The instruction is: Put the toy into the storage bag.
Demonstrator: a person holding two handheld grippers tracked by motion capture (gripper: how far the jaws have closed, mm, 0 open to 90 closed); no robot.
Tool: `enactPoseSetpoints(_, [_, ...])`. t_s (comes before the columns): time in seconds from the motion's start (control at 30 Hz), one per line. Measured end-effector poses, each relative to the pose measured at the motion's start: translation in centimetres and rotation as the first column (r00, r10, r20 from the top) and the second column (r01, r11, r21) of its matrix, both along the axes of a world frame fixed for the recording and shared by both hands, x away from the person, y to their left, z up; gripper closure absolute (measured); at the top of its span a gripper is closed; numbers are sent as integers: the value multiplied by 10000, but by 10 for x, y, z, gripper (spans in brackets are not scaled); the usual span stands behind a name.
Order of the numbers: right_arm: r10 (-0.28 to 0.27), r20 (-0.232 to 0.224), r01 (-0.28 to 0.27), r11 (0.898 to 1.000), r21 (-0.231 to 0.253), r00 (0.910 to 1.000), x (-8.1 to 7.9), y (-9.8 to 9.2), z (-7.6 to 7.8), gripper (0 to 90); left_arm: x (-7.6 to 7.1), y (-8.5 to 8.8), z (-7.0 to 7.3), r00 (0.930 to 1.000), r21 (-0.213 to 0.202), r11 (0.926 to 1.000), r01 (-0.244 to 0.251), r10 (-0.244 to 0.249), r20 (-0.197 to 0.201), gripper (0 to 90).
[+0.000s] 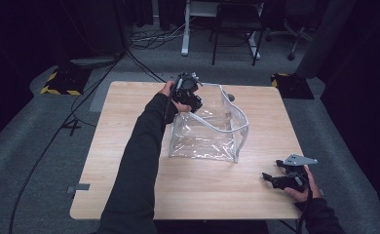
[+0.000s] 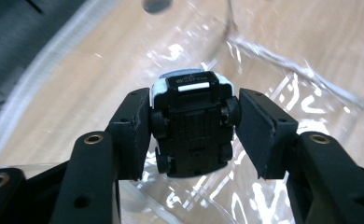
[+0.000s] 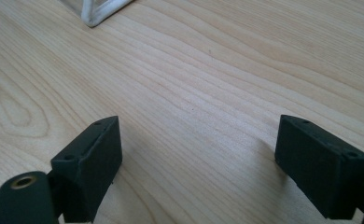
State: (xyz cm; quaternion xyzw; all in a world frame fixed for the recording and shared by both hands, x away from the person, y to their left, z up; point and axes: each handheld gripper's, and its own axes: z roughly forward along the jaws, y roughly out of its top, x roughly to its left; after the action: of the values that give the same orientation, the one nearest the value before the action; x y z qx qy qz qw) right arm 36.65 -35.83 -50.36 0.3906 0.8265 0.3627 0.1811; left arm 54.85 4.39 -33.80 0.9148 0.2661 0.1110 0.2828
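Your left gripper (image 2: 192, 135) clamped a toy car (image 2: 192, 126) by its sides, underside toward the camera, above the far left rim of the open clear bag (image 1: 212, 131). You did well to centre it over the opening before loosening. Your right gripper (image 3: 199, 163) rested wide open, empty, near the table's (image 1: 129, 185) right front corner. Grey carpet, cables and chairs lay beyond.
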Motion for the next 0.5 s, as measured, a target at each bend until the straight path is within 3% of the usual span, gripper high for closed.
enactPoseSetpoints(0.1, [0, -1, 0, 10000, 6, 10000, 0, 0, 0, 148, 4, -3, 3, 9989, 975, 9948, 296, -258, -401, 465])
enactPoseSetpoints(0.17, [-6, 0, 6, 10000, 6, 10000, 0, 0, 0, 149, 5, -6, 3, 9986, 1301, 9911, 278, -216, -488, 465])
enactPoseSetpoints(0.33, [-48, -29, 48, 10000, 65, 10000, 0, 1, 0, 150, 7, -9, 3, 9972, 1779, 9840, 100, 34, -749, 464])
enactPoseSetpoints(0.4, [-40, -30, 40, 10000, 60, 10000, 0, 0, 0, 150, 7, -10, 4, 9953, 2152, 9766, -41, 248, -936, 464])
enactPoseSetpoints(0.5, [-29, -30, 29, 10000, 58, 10000, 0, 0, 0, 150, 7, -11, 5, 9958, 2429, 9700, 121, 103, -910, 463])
